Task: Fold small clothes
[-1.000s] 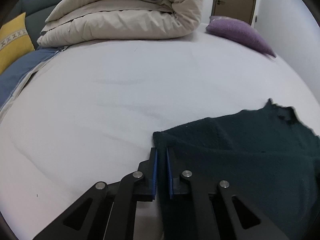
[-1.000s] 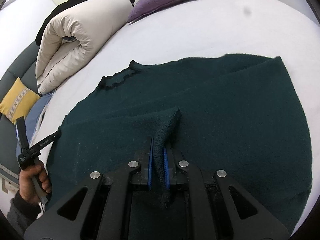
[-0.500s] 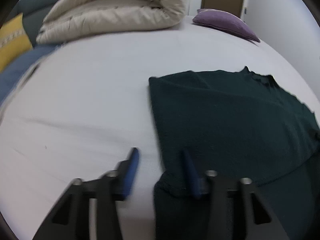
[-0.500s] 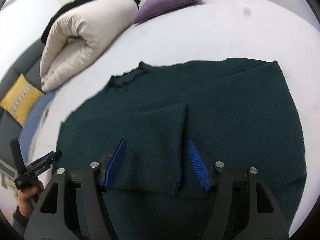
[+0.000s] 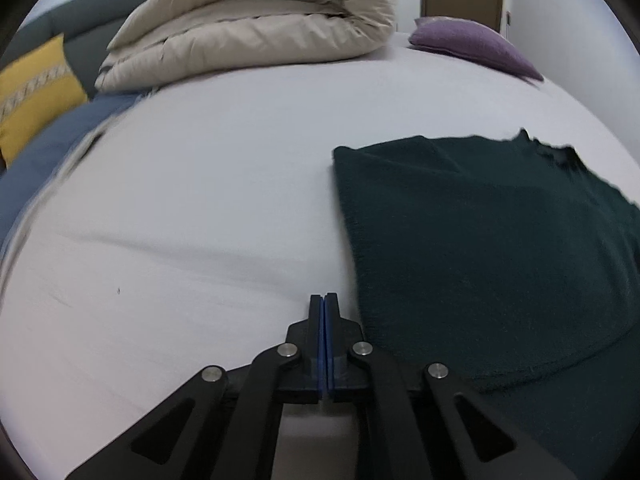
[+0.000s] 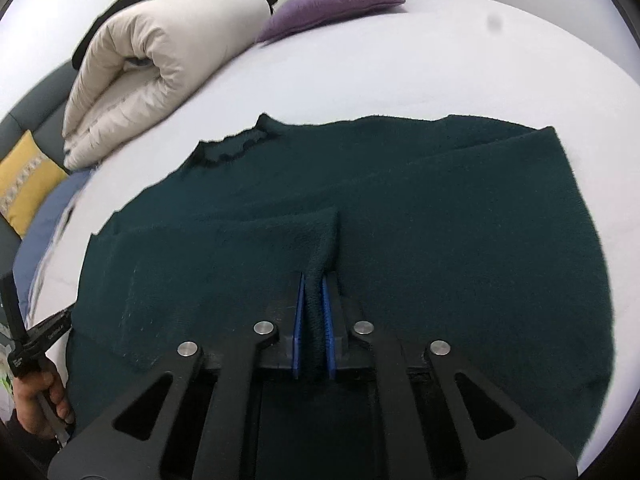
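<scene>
A dark green knitted sweater (image 6: 420, 208) lies flat on the white bed, collar toward the rolled duvet, with a sleeve folded across its front. It also shows at the right of the left wrist view (image 5: 480, 220). My right gripper (image 6: 313, 284) is shut on the cuff end of the folded sleeve (image 6: 320, 248), low over the sweater. My left gripper (image 5: 324, 300) is shut and empty, over bare sheet just left of the sweater's side edge.
A rolled beige duvet (image 5: 256, 24) and a purple pillow (image 5: 472, 44) lie at the far side of the bed (image 5: 200, 200). A yellow cushion (image 5: 32, 88) and blue cloth (image 5: 44, 152) are at the left. The person's left hand holds the other gripper (image 6: 40, 340).
Both grippers opened half a second ago and have shut again. The right one shut on the sleeve cuff; the left one let go of the sweater edge and shut empty beside it.
</scene>
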Demonstrator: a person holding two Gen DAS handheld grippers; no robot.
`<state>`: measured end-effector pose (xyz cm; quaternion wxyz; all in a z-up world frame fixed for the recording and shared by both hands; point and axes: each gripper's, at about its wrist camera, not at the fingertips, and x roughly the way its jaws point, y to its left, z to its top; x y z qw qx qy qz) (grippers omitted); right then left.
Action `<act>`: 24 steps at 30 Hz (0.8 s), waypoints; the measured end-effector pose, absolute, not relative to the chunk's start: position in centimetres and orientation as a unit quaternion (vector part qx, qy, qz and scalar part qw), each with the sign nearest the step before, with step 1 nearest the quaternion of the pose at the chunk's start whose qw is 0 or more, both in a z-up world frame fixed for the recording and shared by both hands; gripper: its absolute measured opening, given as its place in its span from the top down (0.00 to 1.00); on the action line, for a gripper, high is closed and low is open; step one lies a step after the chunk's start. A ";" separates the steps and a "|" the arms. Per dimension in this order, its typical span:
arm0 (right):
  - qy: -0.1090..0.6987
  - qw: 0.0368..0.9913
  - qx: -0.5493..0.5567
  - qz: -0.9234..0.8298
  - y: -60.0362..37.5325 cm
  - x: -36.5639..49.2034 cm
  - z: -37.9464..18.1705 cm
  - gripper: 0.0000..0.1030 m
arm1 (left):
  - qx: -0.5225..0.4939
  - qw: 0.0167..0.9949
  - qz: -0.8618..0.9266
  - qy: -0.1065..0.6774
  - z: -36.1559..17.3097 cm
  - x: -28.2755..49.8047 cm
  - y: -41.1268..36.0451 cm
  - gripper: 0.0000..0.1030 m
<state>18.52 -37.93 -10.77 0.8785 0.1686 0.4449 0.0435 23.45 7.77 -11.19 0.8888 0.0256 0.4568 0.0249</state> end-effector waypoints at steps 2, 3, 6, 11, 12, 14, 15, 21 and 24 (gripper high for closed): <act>0.444 0.877 0.179 0.043 -38.3 18.8 -11.0 0.95 | 0.017 0.889 0.026 0.456 -11.1 23.5 8.1 0.98; 0.444 0.877 0.176 0.044 -38.3 18.8 -11.0 0.95 | 0.009 0.890 0.026 0.455 -10.9 23.4 8.4 0.98; 0.448 0.875 0.180 0.046 -38.5 18.6 -10.9 0.93 | -0.011 0.894 0.026 0.448 -9.7 22.4 9.3 0.87; 0.447 0.877 0.178 -0.003 -40.0 16.0 -9.7 0.85 | -0.034 0.901 0.002 0.433 -7.5 19.3 11.1 0.46; 0.447 0.876 0.181 -0.018 -40.7 15.0 -9.6 0.85 | -0.050 0.902 -0.010 0.429 -6.9 18.1 11.8 0.42; 0.444 0.873 0.203 -0.023 -42.0 13.1 -9.1 0.79 | -0.074 0.901 -0.036 0.426 -6.0 15.8 12.4 0.28; 0.437 0.872 0.219 -0.029 -42.9 11.2 -8.5 0.74 | -0.082 0.897 -0.056 0.431 -5.7 14.4 12.6 0.24; 0.397 0.882 0.254 0.016 -44.7 -0.2 -5.6 0.35 | -0.152 0.849 -0.141 0.487 -6.6 6.8 14.1 0.21; 0.434 0.865 0.249 0.036 -45.2 -4.8 -6.1 0.35 | -0.189 0.824 -0.148 0.513 -7.7 3.1 15.2 0.22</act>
